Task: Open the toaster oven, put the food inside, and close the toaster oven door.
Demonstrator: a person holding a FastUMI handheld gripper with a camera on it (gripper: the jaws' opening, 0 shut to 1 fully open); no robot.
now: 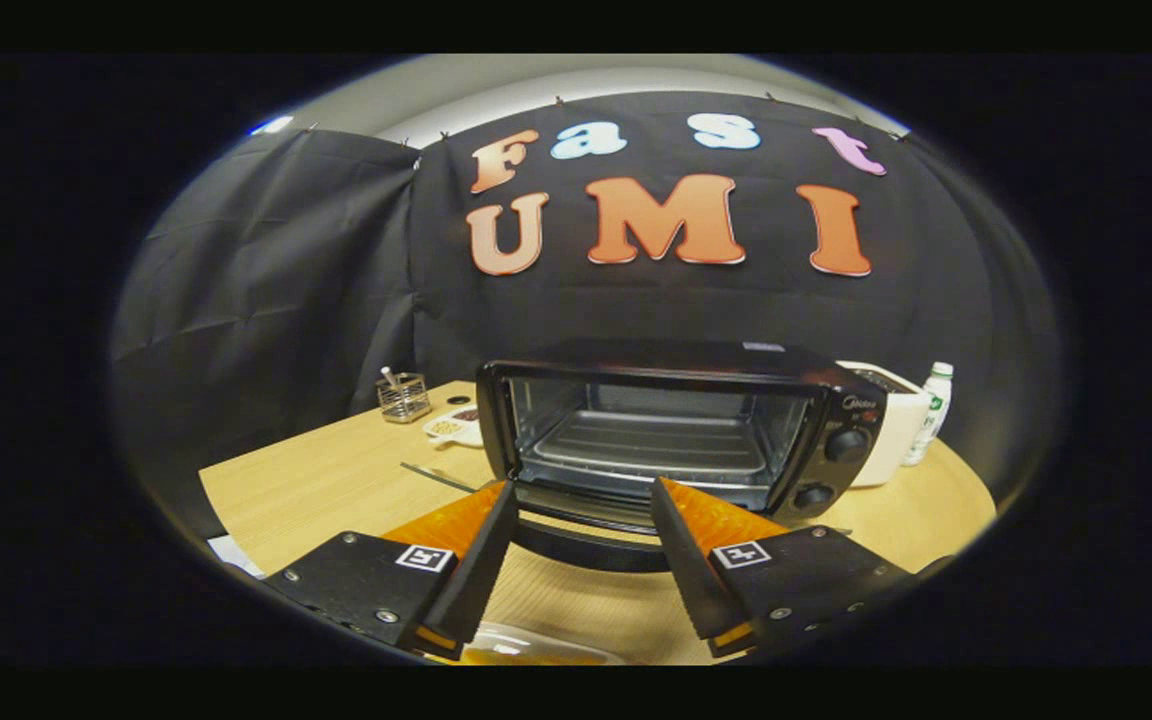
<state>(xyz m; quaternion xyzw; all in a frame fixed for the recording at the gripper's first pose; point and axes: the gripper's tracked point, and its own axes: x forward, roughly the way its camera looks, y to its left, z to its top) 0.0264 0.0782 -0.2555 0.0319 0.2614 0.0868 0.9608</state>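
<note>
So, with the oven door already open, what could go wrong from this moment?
1. The black toaster oven has its glass door folded down just ahead of the open gripper; the fingers could knock it.
2. The clear food container lies low beneath the fingers, not held; a blind grasp might miss.
3. The white plastic bottle beside the oven could tip during a wide swing.

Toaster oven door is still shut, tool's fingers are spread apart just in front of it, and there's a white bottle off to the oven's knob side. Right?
Not quite: the toaster oven door is already open, folded down toward the tool, with the rack inside exposed. The gripper view shows this. The rest holds: the tool's fingers are spread apart just in front of it, and a white bottle stands off to the oven's knob side.
</note>
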